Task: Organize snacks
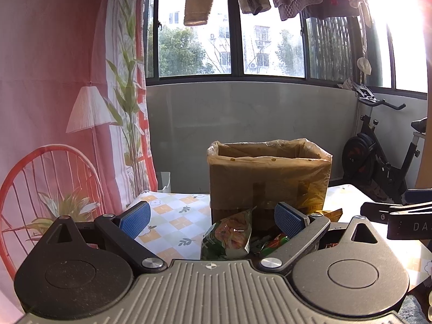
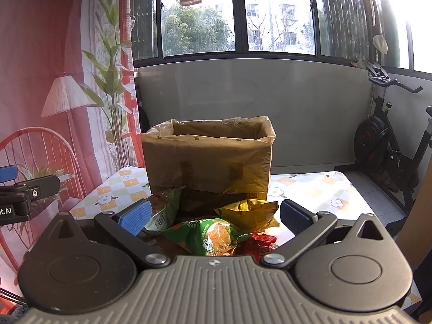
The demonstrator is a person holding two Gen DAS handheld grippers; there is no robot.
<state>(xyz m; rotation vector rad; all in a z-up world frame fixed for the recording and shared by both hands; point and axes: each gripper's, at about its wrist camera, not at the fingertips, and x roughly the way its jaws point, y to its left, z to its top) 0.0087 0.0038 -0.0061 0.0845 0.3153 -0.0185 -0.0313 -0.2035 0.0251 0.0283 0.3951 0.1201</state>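
Both the left gripper (image 1: 212,220) and right gripper (image 2: 214,216) are spread, holding nothing. Risk: overlapping snack packets (image 2: 213,236) slip when pinched; lined box (image 2: 208,159) may tip.

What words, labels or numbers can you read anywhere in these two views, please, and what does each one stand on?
"DA": white letters, cut off at the frame edge, on the right gripper body in the left wrist view.
"ot.AI": white letters, start cut off, on the left gripper body in the right wrist view.
green snack packet: a round mark starting "3", otherwise too small to read.
pale green packet: barcode, digits unreadable.
cardboard box: no readable text.
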